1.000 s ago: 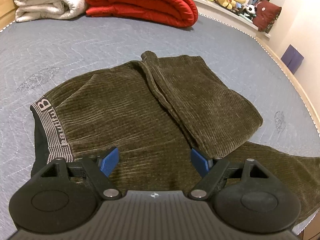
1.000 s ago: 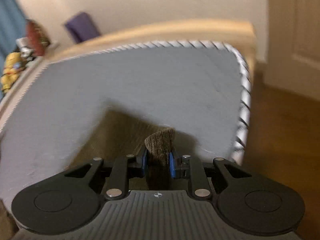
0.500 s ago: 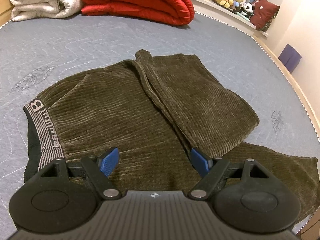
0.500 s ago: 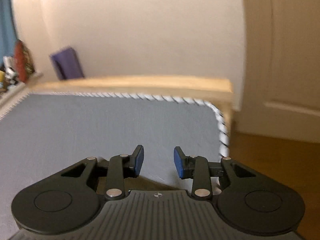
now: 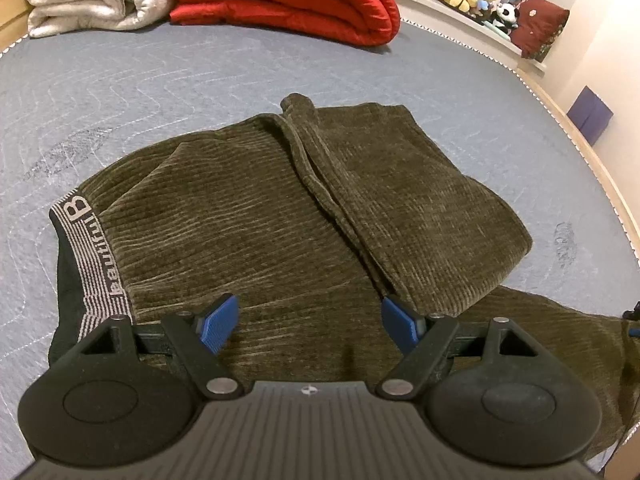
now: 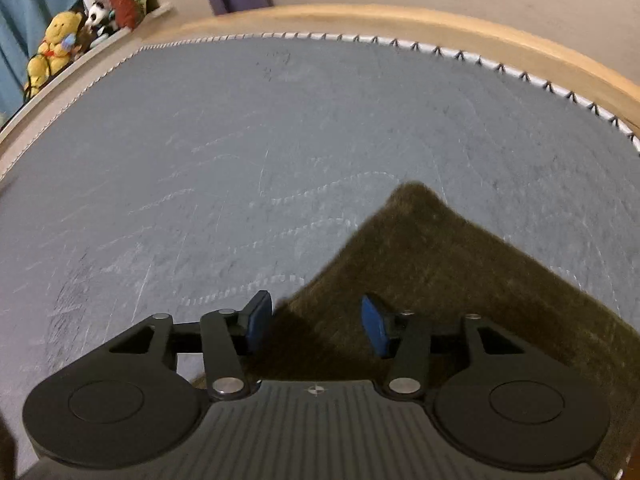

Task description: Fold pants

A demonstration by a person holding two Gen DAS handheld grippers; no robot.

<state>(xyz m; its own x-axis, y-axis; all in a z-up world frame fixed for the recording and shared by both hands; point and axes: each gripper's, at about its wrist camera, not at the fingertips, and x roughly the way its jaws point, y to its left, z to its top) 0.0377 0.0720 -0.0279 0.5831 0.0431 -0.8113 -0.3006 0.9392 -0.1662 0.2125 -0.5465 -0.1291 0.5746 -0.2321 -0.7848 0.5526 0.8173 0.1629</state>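
Pants [image 5: 280,216] spread on the bed [image 5: 200,76], partly folded: one leg doubled over the other, lower leg trailing right. Left tongs [image 5: 310,320] wide open above the cloth, empty. Right tongs [image 6: 316,324] opening, gripping nothing, above the trailing leg. Further folds left, likely.

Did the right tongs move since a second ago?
Yes. The right tongs swung back over the gray mattress; its far corner and the door have left view, and the pants leg lies loose below, tongs opening.

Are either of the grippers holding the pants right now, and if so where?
Neither. The left gripper hangs open above the pants; the right gripper is opening over a flat pant leg, pads clear.
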